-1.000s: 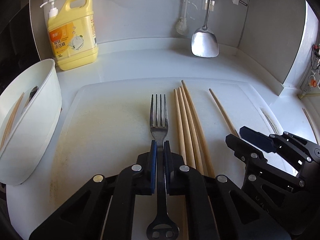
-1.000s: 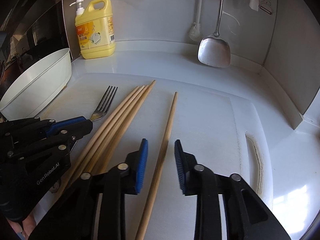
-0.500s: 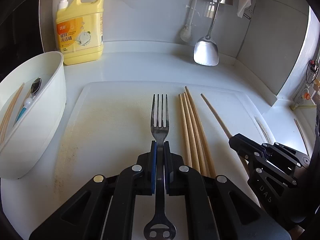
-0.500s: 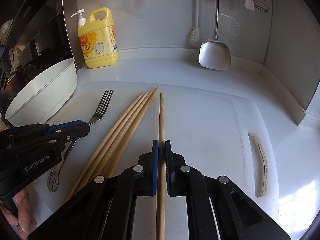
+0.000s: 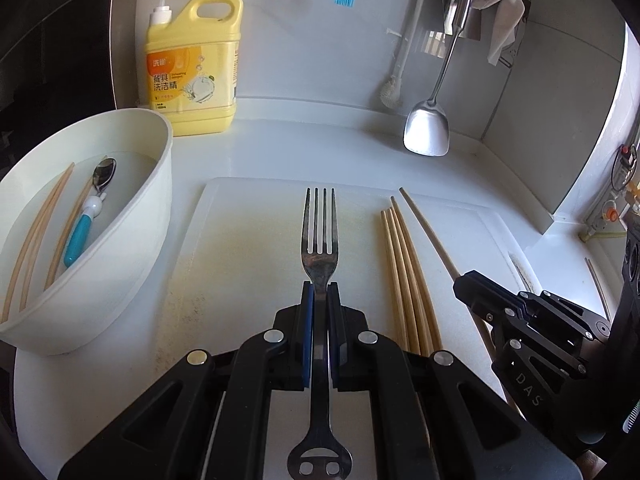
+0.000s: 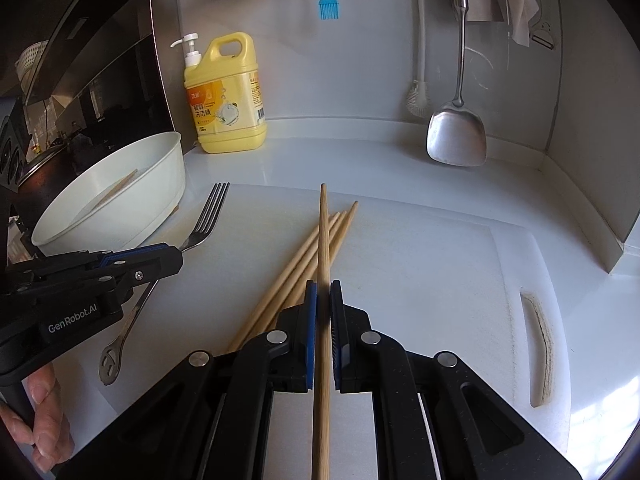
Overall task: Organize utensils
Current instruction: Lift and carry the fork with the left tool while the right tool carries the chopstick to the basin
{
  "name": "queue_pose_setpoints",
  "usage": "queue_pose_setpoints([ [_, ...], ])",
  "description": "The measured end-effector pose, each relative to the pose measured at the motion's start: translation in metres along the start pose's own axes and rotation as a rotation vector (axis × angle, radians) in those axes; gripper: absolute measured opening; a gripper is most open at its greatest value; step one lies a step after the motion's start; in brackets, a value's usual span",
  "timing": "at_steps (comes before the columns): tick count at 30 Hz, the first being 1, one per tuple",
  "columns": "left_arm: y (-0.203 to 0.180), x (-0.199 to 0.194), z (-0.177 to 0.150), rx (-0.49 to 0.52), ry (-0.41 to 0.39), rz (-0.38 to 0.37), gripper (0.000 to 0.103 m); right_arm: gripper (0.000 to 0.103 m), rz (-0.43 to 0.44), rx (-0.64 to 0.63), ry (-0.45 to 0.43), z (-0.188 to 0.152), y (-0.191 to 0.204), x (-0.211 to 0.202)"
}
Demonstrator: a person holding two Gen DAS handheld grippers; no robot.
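Left claw (image 5: pixel 319 292): pressed together on the neck of the fork (image 5: pixel 319 240), blue pads pinching the metal on both sides. The tines point away from the camera, and the handle with its cut-out end runs back between the black arms.
Fork position: over the white cutting board (image 5: pixel 248 248); whether it touches the board cannot be told from the left wrist view. In the right wrist view its handle end seems to hang clear of the board.
Right claw (image 6: pixel 323 292): pressed together on a single chopstick (image 6: pixel 323 232), pads clamped on the shaft. The stick runs straight ahead, its tip reaching over the far edge of the board.
Held chopstick: crosses over the far ends of the loose chopsticks (image 6: pixel 296 268); contact with them cannot be told.
Loose chopsticks: a bundle lying side by side on the cutting board, between the fork and the right claw, angled toward the far right.
White tub (image 5: pixel 132 216): stands on the desk (image 5: pixel 304 148) at the left edge of the board. It holds several chopsticks and a spoon (image 5: pixel 90 208) with a blue and white handle.
Detergent bottle (image 5: pixel 192 72): yellow, with a pump, upright at the back wall behind the tub.
Metal spatula (image 5: pixel 426 128): hangs on the wall, its blade close to the desk.
Person's hand (image 6: pixel 44 420): fingers wrapped on the grip of the left claw, at the lower left of the right wrist view.
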State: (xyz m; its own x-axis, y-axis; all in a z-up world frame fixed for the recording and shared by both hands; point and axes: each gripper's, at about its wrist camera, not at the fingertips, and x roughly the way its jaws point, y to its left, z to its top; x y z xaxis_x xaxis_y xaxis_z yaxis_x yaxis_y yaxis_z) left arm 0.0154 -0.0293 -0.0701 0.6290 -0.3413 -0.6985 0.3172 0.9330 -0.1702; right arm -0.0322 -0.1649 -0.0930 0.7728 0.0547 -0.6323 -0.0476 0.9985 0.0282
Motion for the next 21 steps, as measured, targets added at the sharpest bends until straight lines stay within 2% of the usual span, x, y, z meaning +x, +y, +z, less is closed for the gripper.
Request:
queue_pose_setpoints([
  [11,0.040,-0.038,0.016,-0.061,-0.041,0.040,0.007,0.006,0.083,-0.060,-0.021,0.026,0.053,0.002],
  [21,0.101,-0.091,0.055,-0.130,-0.101,0.107,0.007,0.006,0.188,-0.116,-0.043,0.086,0.124,0.003],
])
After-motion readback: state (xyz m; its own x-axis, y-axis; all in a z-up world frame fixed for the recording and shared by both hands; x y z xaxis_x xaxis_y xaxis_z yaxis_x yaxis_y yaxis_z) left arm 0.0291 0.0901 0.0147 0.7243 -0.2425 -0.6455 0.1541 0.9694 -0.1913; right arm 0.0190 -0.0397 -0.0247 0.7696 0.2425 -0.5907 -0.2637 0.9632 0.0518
